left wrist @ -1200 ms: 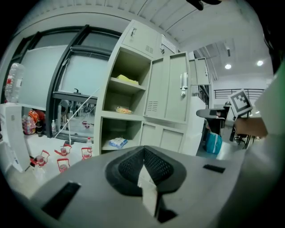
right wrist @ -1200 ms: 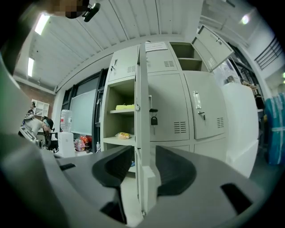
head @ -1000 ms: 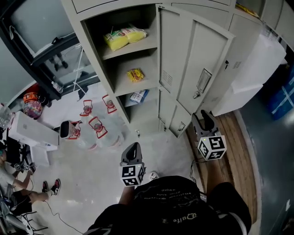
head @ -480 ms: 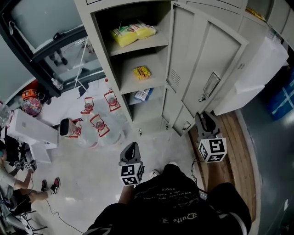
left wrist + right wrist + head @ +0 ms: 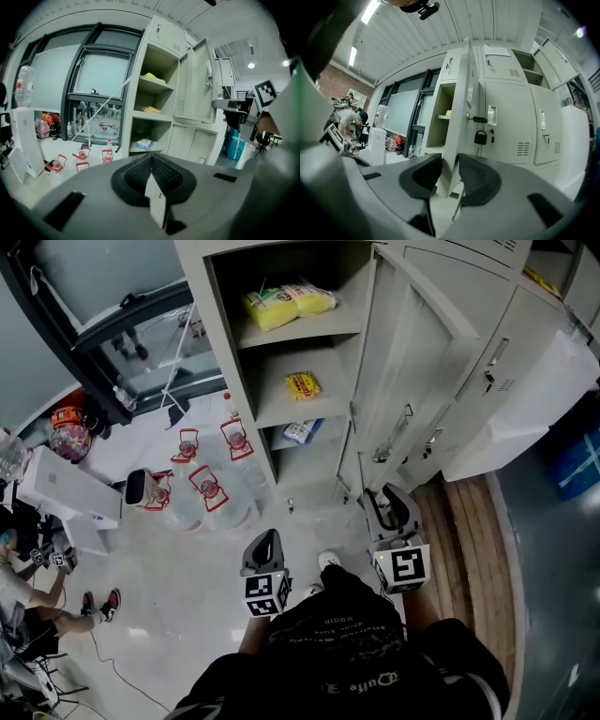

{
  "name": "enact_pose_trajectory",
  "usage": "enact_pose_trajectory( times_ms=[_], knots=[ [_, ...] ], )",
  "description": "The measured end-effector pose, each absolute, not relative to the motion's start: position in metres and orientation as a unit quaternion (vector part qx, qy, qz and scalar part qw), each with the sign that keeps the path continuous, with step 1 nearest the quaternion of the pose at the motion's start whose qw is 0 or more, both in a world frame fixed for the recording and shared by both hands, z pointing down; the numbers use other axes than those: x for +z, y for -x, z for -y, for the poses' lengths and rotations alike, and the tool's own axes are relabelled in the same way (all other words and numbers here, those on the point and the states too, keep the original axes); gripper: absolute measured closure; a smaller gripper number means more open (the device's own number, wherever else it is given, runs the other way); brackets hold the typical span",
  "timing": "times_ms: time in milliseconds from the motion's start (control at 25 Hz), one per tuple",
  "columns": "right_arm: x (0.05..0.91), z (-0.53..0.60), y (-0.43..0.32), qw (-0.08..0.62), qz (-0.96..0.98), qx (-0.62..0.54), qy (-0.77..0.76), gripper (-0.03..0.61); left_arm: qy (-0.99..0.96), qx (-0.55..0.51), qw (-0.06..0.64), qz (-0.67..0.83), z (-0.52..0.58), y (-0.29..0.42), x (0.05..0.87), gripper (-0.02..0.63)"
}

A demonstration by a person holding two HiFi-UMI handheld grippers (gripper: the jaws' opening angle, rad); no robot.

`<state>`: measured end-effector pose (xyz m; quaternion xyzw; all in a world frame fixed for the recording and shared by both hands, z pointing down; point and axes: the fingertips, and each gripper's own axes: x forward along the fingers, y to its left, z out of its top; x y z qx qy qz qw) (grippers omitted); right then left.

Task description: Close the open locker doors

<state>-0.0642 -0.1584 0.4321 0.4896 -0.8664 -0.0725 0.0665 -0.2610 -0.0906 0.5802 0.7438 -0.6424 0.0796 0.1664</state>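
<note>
Far left on the floor there's a bunch of jugs (image 5: 202, 486) with red handles, nothing to do with the job. Next over is the left gripper (image 5: 268, 542): jaws clenched together with nothing in them, held low in front of the person and well short of the locker (image 5: 272, 411). It's doing nothing useful as far as I can see.

The locker itself is wide open. You can see right in: yellow packs (image 5: 289, 304) on the top shelf, a snack on the next, a blue pack in the bottom bay. The tall door (image 5: 422, 352) swings out to the right and shows nearly edge-on from above. The small door below it looks open too.

The right gripper (image 5: 450, 164) is the one working. Its jaws have just been spreading a bit and stand apart. In its own view the door's edge lines up with the gap, padlock (image 5: 480, 137) hanging just above. The pads aren't pinching it though, so I'd call it released, parked close by the door's free edge. Whether it touches the door I can't tell.

The lockers further right are already shut.

Progress: early, I reckon. No open door has latched yet. The tall one has to be swung home, then the small one.
</note>
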Motion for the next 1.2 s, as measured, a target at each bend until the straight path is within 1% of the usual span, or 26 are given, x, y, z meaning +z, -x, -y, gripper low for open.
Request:
enact_pose_trajectory(
  times_ms=[240, 360, 560, 680, 1040, 1200],
  knots=[
    [0.439, 0.156, 0.09, 0.064, 0.874, -0.055, -0.479, 0.46, -0.728, 0.078, 0.172, 0.659, 0.088, 0.276, 0.579, 0.606],
    [0.436, 0.157, 0.107, 0.064, 0.887, -0.069, -0.451, 0.453, -0.72, 0.079, 0.178, 0.666, 0.086, 0.28, 0.582, 0.606],
    [0.438, 0.157, 0.138, 0.08, 0.904, -0.103, -0.408, 0.476, -0.702, 0.079, 0.181, 0.684, 0.085, 0.293, 0.584, 0.606],
    [0.437, 0.162, 0.151, 0.069, 0.911, -0.093, -0.395, 0.486, -0.695, 0.078, 0.177, 0.692, 0.087, 0.299, 0.581, 0.606],
    [0.439, 0.18, 0.195, 0.063, 0.938, -0.103, -0.325, 0.492, -0.659, 0.064, 0.177, 0.728, 0.088, 0.318, 0.577, 0.606],
    [0.443, 0.193, 0.21, 0.073, 0.945, -0.092, -0.307, 0.495, -0.639, 0.061, 0.18, 0.746, 0.088, 0.328, 0.578, 0.606]
  ],
)
